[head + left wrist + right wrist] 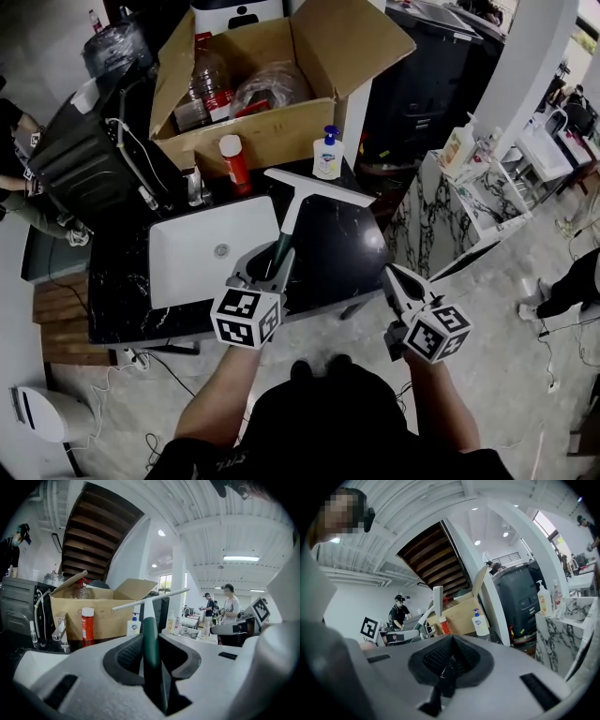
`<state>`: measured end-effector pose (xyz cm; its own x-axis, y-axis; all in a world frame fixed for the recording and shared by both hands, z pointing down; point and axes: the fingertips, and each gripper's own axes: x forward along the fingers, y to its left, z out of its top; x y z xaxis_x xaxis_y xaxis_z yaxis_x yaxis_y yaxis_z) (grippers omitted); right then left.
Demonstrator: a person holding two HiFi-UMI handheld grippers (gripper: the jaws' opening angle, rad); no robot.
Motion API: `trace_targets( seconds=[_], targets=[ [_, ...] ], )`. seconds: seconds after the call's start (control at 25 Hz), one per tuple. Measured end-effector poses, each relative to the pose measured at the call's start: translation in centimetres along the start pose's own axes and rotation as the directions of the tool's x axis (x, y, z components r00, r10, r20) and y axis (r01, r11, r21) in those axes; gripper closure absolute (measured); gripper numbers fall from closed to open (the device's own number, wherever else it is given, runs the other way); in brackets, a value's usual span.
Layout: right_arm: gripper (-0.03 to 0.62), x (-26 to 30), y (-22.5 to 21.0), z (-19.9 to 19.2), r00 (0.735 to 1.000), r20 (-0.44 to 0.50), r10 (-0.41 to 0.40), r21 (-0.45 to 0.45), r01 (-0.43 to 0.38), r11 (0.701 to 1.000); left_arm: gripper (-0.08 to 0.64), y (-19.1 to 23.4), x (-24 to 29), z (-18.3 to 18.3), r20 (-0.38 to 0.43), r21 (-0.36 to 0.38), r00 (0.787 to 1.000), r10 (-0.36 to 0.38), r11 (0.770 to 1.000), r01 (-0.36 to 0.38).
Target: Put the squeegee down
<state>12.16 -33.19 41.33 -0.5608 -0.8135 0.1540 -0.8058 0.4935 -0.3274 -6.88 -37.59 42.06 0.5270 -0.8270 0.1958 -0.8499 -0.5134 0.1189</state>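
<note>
One squeegee (292, 220) in play, and it's in the left gripper (270, 267): jaws clamped on the dark green handle, blade sticking out ahead of them, raised above the black counter (352, 258). The right gripper (397, 281), off past the counter's right edge, is pinched closed with nothing between its jaws. So that's two grippers, one loaded, one idle.

To set it down well, I'd lower the left jaws until blade and handle both rest on the bare counter just ahead and to the right of them. Steer clear of the sink (202, 267) immediately left of the jaws. Tip the nose down gently so the blade edge lands flat rather than on one corner. Only then ease the jaws off the handle and draw straight back, so it doesn't skid. The right gripper has no need to join in.

Now the count beyond the jaws: one white sink and one faucet (194, 186) behind it. Then one red can (234, 161), one pump bottle (327, 155) just past the blade, and one open cardboard box (281, 127) at the far side. The bottles inside the box are too jumbled to count.
</note>
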Motion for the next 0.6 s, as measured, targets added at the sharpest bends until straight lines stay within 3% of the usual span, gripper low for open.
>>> trace_targets(
  seconds=[0.32,0.6],
  targets=[
    [0.586,2.7,-2.0,0.3,1.000,-0.013,-0.008,0.013,0.008,1.000,0.456,1.2,2.9,-1.3,-0.041,-0.026,0.999,-0.016,1.000,0.015],
    [0.586,4.7,-4.3,0.7,0.999,-0.025,0.024,0.030,-0.023,0.999,0.456,0.7,7.6,-3.4,-0.127,-0.016,0.992,-0.022,1.000,0.020]
  ],
)
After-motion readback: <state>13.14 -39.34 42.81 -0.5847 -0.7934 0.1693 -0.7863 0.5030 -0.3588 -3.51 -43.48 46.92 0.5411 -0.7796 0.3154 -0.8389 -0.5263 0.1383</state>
